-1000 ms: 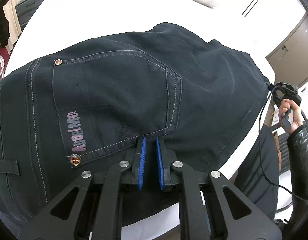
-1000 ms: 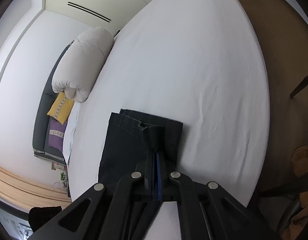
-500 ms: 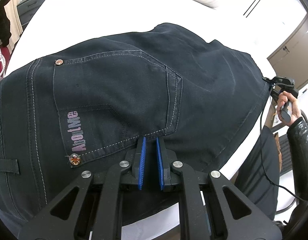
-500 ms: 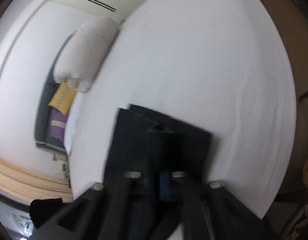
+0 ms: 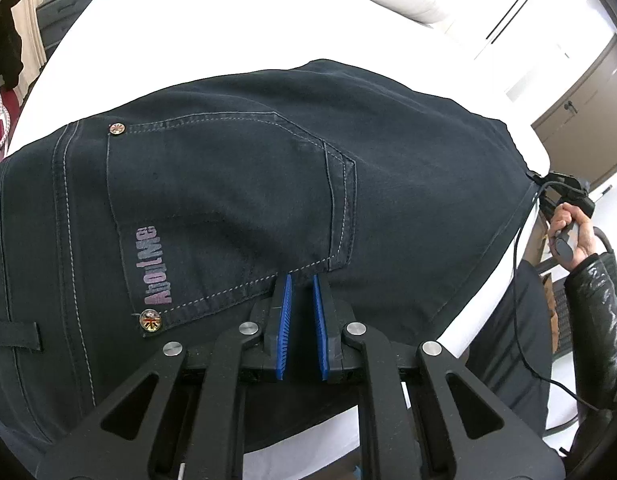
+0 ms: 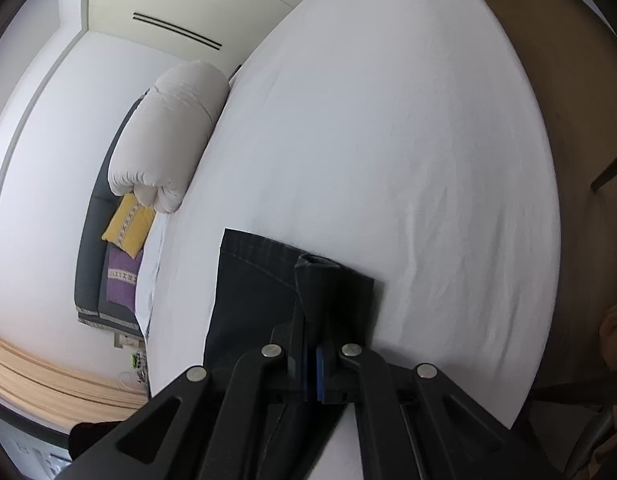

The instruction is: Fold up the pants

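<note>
Dark denim pants (image 5: 236, 208) lie flat on the white bed (image 5: 212, 28), back pocket up, waistband at the left. My left gripper (image 5: 300, 280) hovers over the pocket's lower edge, its blue pads slightly apart, holding nothing. My right gripper (image 6: 314, 280) is shut on a pinched fold of the pants' leg end (image 6: 260, 280), raised a little off the sheet. In the left wrist view the right gripper (image 5: 564, 188) shows at the pants' far right end, held by a hand.
A rolled white duvet (image 6: 168, 136) lies at the bed's head, with yellow and purple cushions (image 6: 126, 240) beside it. The bed edge (image 6: 548, 280) drops to a brown floor on the right. Cabinets (image 5: 588, 120) stand behind the right hand.
The right gripper has shifted with the leg end, its view swinging and settling; the hem fold stands a little higher. The left gripper has not moved.
</note>
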Available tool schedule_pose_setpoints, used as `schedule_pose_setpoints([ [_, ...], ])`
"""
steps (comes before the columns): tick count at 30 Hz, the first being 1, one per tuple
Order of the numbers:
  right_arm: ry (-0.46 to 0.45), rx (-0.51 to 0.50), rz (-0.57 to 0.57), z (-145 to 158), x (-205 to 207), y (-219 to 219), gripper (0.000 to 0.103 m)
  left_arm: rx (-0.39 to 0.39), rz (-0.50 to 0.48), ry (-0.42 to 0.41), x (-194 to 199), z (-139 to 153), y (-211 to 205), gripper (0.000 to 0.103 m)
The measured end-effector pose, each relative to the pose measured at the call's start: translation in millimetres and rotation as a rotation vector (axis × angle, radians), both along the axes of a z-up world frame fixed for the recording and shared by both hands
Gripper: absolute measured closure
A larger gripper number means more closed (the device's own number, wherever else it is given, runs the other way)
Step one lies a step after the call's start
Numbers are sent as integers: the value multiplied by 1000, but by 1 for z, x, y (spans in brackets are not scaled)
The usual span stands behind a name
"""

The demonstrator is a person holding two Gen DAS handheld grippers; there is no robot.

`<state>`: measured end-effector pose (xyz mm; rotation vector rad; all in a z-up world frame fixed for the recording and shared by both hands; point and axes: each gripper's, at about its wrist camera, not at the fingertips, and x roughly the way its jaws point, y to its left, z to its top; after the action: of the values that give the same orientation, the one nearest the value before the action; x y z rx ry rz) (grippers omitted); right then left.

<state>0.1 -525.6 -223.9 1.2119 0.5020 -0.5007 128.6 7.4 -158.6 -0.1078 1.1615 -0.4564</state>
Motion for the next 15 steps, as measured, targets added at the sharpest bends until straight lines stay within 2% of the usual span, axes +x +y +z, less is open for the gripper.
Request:
schedule_pose_setpoints([
  [3, -21, 25, 32, -9, 3, -5, 103, -7, 3, -9, -3, -1, 4, 93],
  [5, -80, 92, 56, -15, -4, -13, 103, -12, 9, -17, -6, -2, 5, 93],
  [7, -74, 98, 66, -8, -15, -15, 93, -18, 14, -24, -9, -3, 8, 93],
  [8, -27, 26, 52, 8, -28, -12, 87, -27, 19, -27, -11, -4, 10, 93],
  [9, 19, -28, 47, 20, -34, -6, 68, -34, 23, -29, -12, -5, 11, 93],
  [10, 71, -88, 47, 35, -44, 5, 59, -40, 25, -34, -13, -6, 13, 93],
  [12, 15, -104, 148, 52, -53, 31, 57, -46, 29, -42, -15, -8, 13, 93],
  [15, -64, -49, 409, 67, -47, 103, 57, -46, 36, -51, -18, -9, 14, 93],
])
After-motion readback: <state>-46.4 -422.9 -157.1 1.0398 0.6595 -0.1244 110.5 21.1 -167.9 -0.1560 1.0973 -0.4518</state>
